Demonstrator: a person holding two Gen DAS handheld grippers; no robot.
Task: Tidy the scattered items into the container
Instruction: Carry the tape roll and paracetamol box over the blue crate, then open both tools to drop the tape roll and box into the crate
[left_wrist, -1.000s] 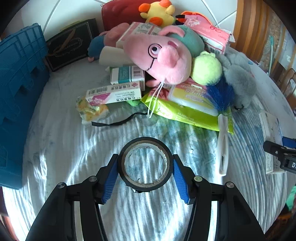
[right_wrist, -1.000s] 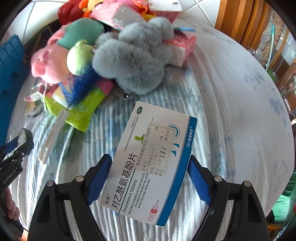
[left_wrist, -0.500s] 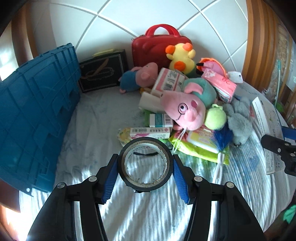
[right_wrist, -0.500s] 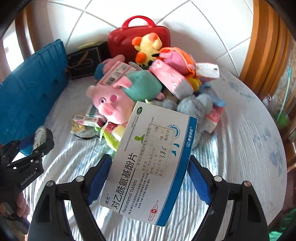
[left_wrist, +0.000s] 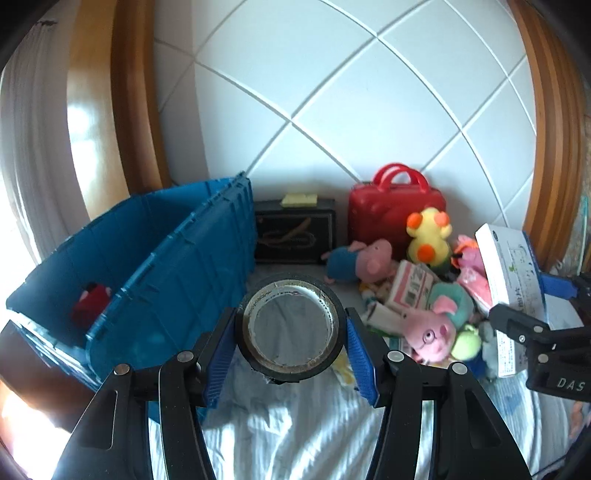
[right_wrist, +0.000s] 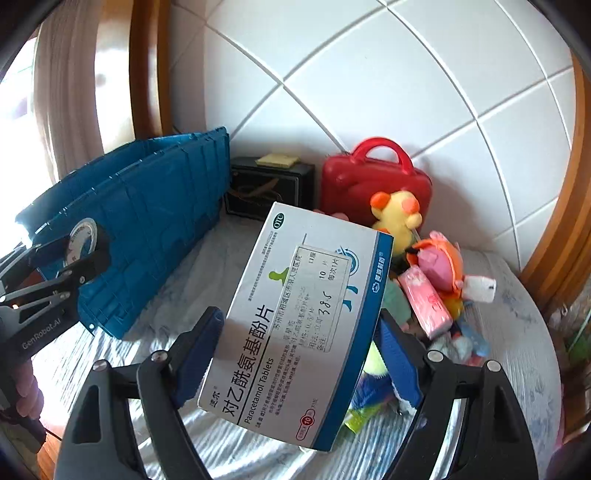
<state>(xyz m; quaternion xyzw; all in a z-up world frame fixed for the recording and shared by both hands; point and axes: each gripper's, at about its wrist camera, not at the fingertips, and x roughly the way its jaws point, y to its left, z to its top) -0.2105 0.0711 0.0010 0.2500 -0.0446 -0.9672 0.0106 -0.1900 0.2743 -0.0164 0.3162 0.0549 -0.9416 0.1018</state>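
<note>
Your left gripper (left_wrist: 291, 334) held a black roll of adhesive tape with a pale cardboard core (left_wrist: 291, 328), its blue-padded jaws clamped on the roll's two sides. The roll stood on edge between the pads, its open centre facing the camera, raised above the desk covered in white-and-blue streaked cloth (left_wrist: 295, 424).

Your right gripper (right_wrist: 299, 343) held a flat white-and-blue cardboard box printed "Paracetamol Tablets" (right_wrist: 299, 321), jaws clamped on its long edges. The box was tilted, its printed face toward the lens, also raised above the cloth. In the left wrist view the same box (left_wrist: 511, 266) appeared at the right edge, well apart from the tape.

The large blue ribbed plastic crate (left_wrist: 177, 273) stood open at the left of the desk, near the tape roll; a small red object (left_wrist: 92, 301) lay inside it. What that object was cannot be told.

Against the white tiled wall (left_wrist: 332, 92) stood a glossy red hard case with a loop handle (left_wrist: 397, 212) and, beside it, a black rectangular box with a gold emblem (left_wrist: 295, 232). In front of them lay the pile: a yellow plush with orange patches (left_wrist: 428, 232), a small pink pig plush in blue (left_wrist: 360, 260), and a larger pink pig plush in teal (left_wrist: 439, 321) among cartons.
</note>
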